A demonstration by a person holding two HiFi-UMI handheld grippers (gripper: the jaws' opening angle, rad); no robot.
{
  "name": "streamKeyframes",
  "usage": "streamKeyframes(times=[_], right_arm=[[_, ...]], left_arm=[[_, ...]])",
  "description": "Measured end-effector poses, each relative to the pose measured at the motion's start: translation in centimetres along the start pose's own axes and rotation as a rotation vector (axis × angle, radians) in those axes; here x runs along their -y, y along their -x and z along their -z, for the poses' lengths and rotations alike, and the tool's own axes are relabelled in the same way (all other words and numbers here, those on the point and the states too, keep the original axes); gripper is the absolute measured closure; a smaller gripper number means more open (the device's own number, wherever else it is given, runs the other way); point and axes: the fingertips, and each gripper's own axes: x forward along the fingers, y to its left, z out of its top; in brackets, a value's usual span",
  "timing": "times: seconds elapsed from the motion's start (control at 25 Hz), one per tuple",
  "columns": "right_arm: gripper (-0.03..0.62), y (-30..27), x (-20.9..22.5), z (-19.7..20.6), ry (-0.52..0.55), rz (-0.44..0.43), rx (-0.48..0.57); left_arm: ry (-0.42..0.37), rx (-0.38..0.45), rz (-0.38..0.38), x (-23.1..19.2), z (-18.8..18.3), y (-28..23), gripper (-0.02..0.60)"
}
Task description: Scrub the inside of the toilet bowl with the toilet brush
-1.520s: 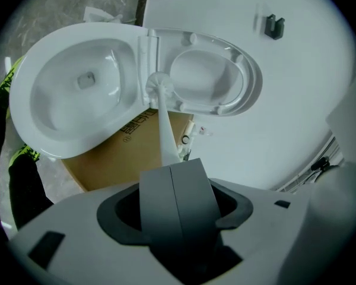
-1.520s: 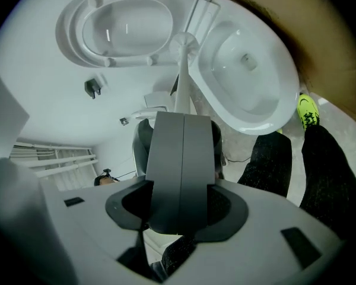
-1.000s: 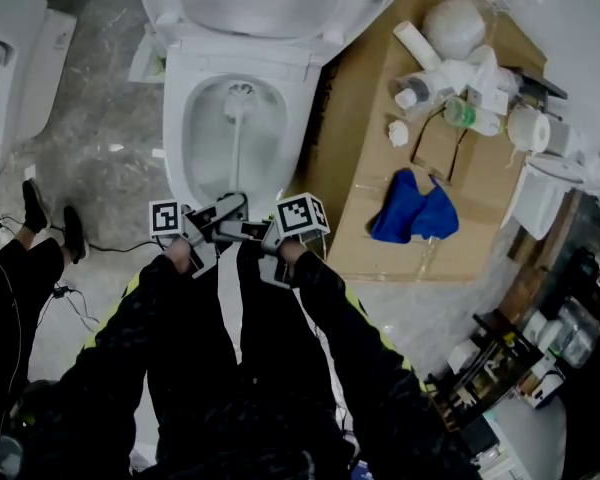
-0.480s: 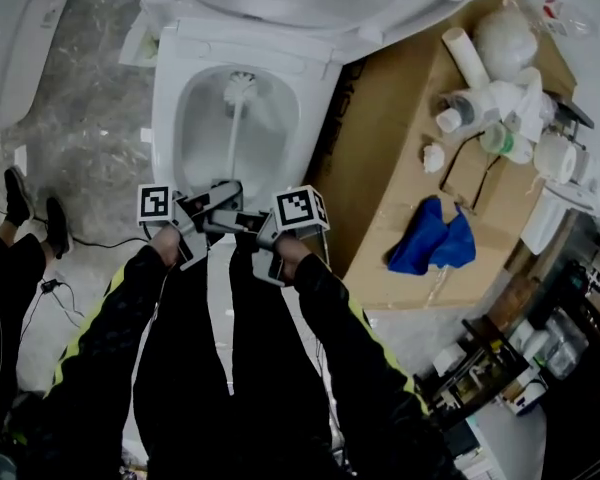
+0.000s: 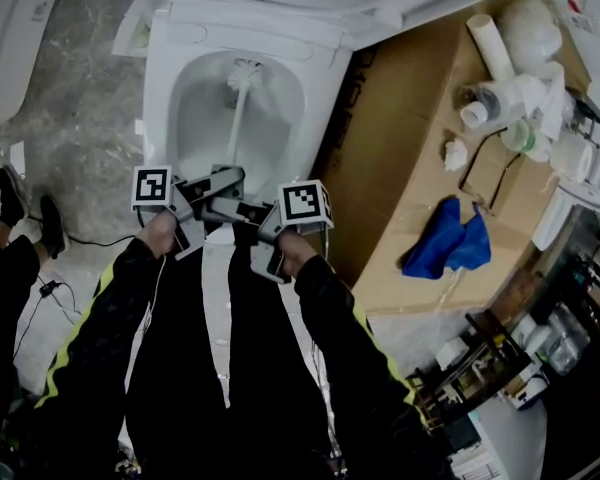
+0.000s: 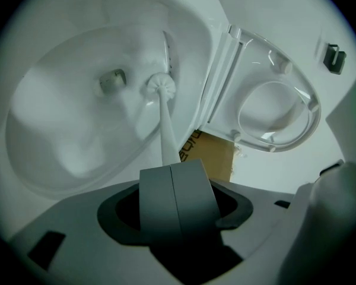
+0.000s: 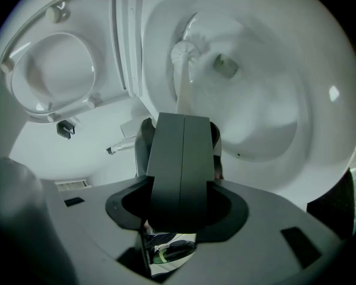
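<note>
The white toilet bowl (image 5: 170, 88) stands open in front of me, with its seat and lid (image 6: 276, 108) raised. A white toilet brush (image 5: 244, 72) reaches into it, the bristle head (image 6: 161, 86) against the far inner wall near the drain. Its handle (image 5: 235, 128) runs back to my two grippers at the bowl's near rim. My left gripper (image 5: 223, 178) is shut on the handle (image 6: 166, 141), which comes out at the jaw tips. My right gripper (image 5: 238, 209), just behind the left one, is also shut on the brush handle (image 7: 182, 94). The brush head (image 7: 184, 52) shows above its closed jaws.
A large cardboard box (image 5: 400, 168) stands right of the toilet, carrying a blue cloth (image 5: 446, 238), bottles and rolls (image 5: 510, 88). Another white fixture (image 5: 10, 38) is at the far left. A person's shoes (image 5: 25, 208) and a cable (image 5: 90, 241) lie on the floor at left.
The brush head has moved a little toward the bowl's far wall. Both grippers stay together, shut on the handle; the view has shifted closer over the bowl.
</note>
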Motion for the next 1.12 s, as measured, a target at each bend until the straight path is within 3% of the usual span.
streamKeyframes(times=[0.36,1.12], right_arm=[[0.398,0.6,-0.5,-0.3,-0.029,-0.059,0.097],[0.401,2.9,0.4,1.4,-0.099,-0.053,0.215]], left_arm=[[0.001,-0.055,-0.041,0.0,0.4,-0.7,0.314],[0.057,-0.254,-0.102,-0.7,4.5,-2.1,0.314]])
